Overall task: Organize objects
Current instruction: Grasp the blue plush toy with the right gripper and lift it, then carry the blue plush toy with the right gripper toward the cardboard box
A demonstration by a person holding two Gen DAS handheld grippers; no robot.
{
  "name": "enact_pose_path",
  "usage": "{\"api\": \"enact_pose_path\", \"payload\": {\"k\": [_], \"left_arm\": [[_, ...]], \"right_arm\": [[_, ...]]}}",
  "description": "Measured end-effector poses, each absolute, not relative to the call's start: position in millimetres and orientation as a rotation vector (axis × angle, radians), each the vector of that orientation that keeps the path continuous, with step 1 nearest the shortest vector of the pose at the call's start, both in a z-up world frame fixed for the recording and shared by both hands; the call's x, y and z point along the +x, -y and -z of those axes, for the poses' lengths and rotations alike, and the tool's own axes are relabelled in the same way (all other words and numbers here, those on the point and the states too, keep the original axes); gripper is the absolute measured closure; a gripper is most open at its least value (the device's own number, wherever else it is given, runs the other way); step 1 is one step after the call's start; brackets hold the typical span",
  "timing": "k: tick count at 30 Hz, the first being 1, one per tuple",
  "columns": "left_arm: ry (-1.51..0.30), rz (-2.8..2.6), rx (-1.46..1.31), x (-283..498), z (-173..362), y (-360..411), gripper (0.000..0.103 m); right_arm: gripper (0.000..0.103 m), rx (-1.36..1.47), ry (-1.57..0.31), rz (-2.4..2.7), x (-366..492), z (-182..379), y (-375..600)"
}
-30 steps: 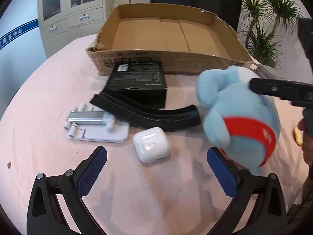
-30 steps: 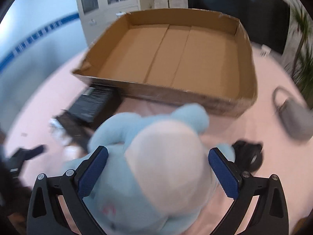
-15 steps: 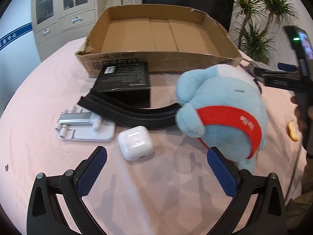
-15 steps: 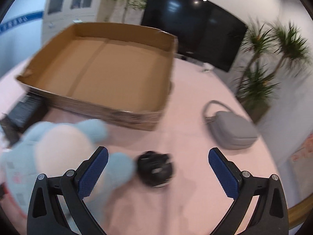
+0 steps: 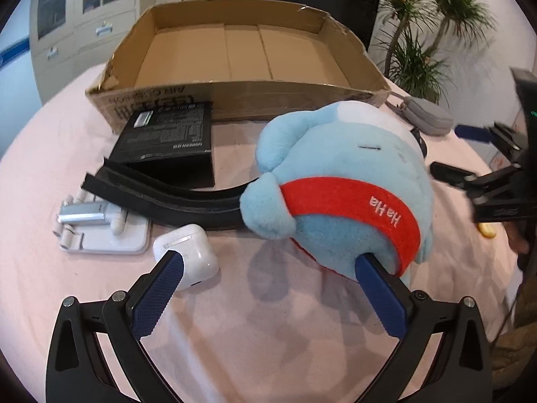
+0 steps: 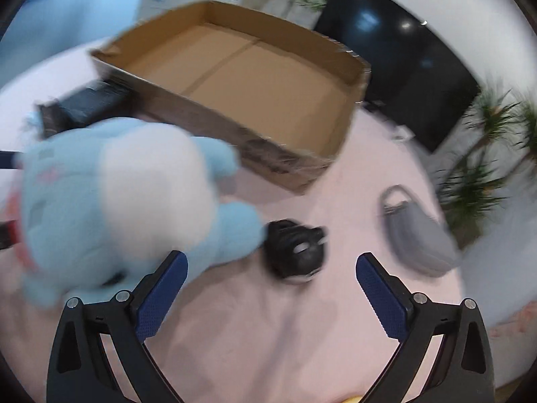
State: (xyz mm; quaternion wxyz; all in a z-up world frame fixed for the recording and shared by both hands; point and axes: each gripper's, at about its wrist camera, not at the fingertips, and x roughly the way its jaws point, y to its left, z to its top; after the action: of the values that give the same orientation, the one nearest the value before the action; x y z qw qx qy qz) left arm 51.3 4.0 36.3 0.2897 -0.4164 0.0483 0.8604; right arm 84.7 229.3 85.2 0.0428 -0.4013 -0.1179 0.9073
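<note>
Blurred blue plush toy (image 6: 110, 194) beside cardboard box (image 6: 255, 87), black round object (image 6: 295, 248), grey pouch (image 6: 419, 235), gaping tongs (image 6: 272, 282)

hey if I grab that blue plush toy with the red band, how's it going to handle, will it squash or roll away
The blue plush toy looks soft and stuffed, so the fingers would probably sink in before gripping. Likely light for its bulk. Its rounded body might rock or roll if nudged across the pink tablecloth.

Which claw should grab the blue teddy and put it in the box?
Probably the left claw: it is open with the blue plush toy right at its fingers. The right claw, also open, points past it at a black round thing.
</note>
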Motion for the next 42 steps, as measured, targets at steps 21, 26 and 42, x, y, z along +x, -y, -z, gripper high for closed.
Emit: {"api": "enact_pose_path", "payload": {"k": [21, 26, 42], "left_arm": [[-0.06, -2.339, -1.215, 33.1, -26.3, 25.2, 0.001], [0.004, -2.376, -1.25, 22.9, -22.8, 41.2, 0.001], [-0.033, -2.199, -1.126, 26.8, -50.9, 34.6, 0.001]], "right_arm": [[0.004, -1.448, 0.513, -2.767, 22.1, -79.6, -243.9], [0.004, -1.516, 0.355, -2.843, 65.2, -78.5, -239.9], [0.004, -1.614, -0.891, -3.017, 98.6, -55.6, -268.6]]}}
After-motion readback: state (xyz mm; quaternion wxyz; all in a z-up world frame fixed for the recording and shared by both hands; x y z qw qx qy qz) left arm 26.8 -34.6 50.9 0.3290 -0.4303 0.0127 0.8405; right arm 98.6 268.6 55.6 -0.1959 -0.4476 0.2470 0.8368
